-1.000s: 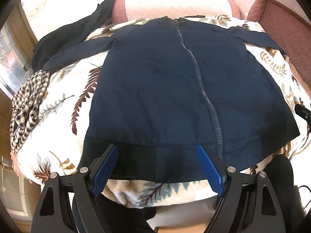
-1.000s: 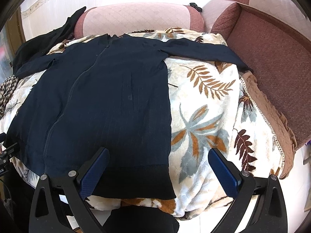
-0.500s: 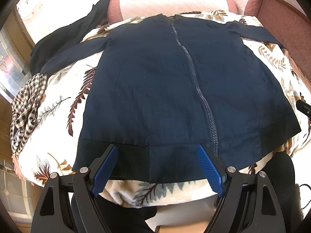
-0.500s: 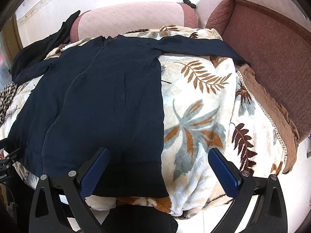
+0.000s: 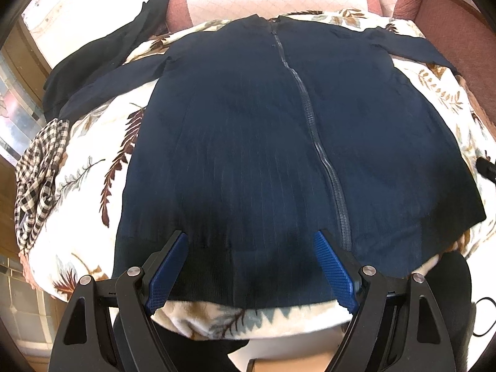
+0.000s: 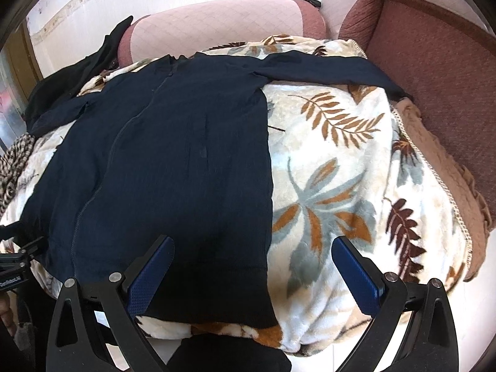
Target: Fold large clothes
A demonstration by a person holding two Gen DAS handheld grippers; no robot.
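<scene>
Navy zip jacket [image 5: 248, 142] lies flat, sleeves spread, on leaf-print blanket [image 6: 334, 167] over sofa. My left gripper [image 5: 251, 248] and right gripper [image 6: 252, 254] hover at hem, fingers wide, holding nothing.

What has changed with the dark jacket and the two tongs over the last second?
Both tongs moved in lower over the near hem of the dark navy zip-front jacket: it fills more of each view. The left tongs and right tongs stayed open and took hold of nothing. The jacket still lies flat, sleeves spread, on the leaf-print blanket; the checked cloth is unmoved.
</scene>
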